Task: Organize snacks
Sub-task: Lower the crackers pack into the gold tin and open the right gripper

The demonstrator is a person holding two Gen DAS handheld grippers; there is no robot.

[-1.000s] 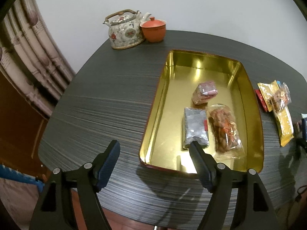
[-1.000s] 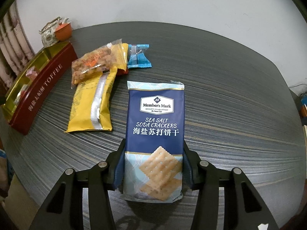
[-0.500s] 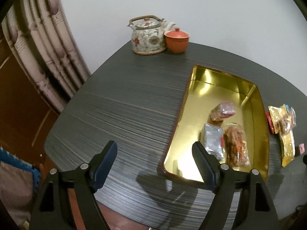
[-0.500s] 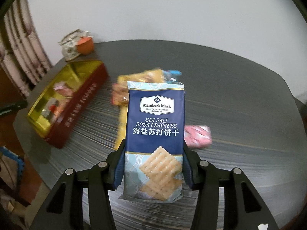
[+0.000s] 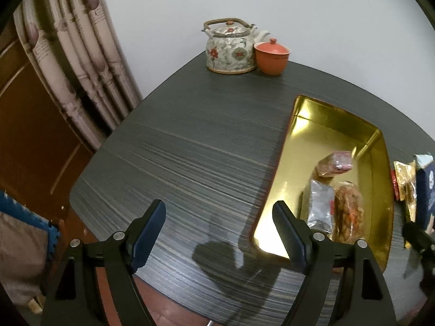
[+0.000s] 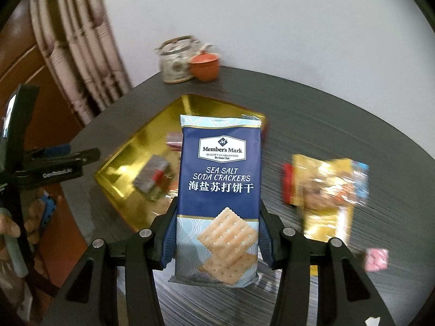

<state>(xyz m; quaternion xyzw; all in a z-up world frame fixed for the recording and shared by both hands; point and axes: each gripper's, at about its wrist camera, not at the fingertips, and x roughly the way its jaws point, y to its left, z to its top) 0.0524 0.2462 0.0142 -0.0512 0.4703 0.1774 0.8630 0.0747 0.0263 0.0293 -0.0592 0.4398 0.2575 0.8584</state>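
Gold tin holds 3 wrapped snacks.

Table: teapot at far edge, lidded cup touching its right side. Tin tray toward the table's right half, lengthwise from near edge toward far edge. In tray: one small packet mid-way, two longer packets side by side nearer the near end. Loose snack packets on table right of tray, overlapping. Cracker pack held above the tray's right side.
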